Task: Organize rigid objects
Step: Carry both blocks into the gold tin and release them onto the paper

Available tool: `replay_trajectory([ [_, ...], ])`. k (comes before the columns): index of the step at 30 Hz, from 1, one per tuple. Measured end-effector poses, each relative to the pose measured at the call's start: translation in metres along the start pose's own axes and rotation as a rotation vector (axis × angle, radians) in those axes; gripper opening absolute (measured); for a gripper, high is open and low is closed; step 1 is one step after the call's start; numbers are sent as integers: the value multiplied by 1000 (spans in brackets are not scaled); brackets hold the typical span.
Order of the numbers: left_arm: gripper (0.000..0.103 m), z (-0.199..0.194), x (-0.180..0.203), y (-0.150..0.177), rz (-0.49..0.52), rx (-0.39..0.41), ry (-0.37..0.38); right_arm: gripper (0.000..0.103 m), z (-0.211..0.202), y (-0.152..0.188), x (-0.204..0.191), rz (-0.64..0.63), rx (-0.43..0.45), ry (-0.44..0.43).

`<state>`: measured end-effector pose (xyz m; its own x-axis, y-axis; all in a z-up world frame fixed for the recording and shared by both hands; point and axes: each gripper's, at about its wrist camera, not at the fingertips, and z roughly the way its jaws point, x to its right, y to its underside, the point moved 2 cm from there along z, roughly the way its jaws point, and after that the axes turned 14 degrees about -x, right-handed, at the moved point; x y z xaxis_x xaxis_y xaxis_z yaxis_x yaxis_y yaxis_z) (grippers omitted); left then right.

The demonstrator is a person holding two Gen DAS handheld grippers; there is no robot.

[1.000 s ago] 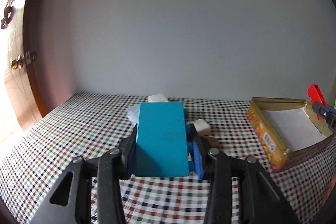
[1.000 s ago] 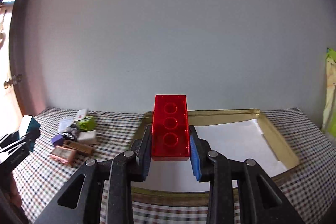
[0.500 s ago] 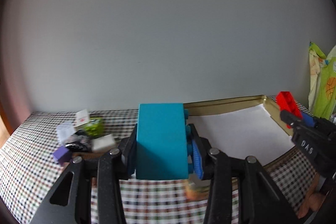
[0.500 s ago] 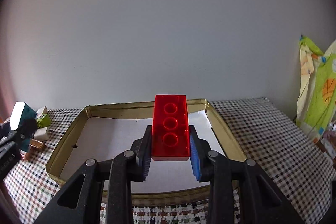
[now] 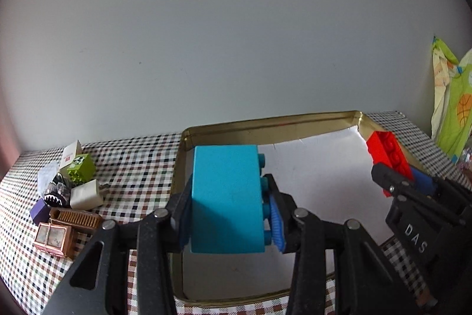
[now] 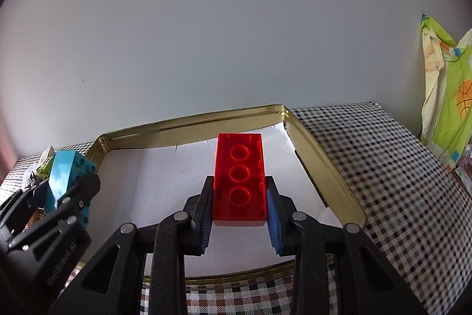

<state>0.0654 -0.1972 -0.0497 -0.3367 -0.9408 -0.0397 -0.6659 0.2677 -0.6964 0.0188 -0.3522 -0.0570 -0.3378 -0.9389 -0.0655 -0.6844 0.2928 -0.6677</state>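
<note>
Two black hand-held grippers hover over a shallow gold metal tin [image 5: 265, 120] lined with white paper: the left gripper [image 5: 228, 211] pinches a teal plastic building brick [image 5: 225, 197], the right gripper [image 6: 239, 211] clamps a red translucent plastic brick [image 6: 239, 176].

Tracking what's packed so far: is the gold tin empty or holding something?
Empty: the tin shows only white paper lining; both bricks are in the jaws.
</note>
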Motion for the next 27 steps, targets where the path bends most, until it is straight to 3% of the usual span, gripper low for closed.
replay_trajectory([
  [19,42,0,-2,-1,16,-13,4,34,-3,1,-8,-34,14,-14],
  [20,42,-1,-2,-1,12,-11,2,36,-3,1,-8,-34,18,-8],
  [21,44,-2,-3,-1,8,-3,-1,44,-4,1,-8,-32,22,-4],
  [22,47,-4,-4,0,6,4,-6,53,-4,2,-7,-29,22,-5],
  [23,55,-6,-4,1,3,14,-13,73,-4,2,-7,-23,21,-3],
  [25,68,-11,-9,2,-26,42,-37,78,-8,3,-4,2,39,19],
  [27,96,-16,-18,4,-68,65,-33,78,-11,2,0,20,53,15],
])
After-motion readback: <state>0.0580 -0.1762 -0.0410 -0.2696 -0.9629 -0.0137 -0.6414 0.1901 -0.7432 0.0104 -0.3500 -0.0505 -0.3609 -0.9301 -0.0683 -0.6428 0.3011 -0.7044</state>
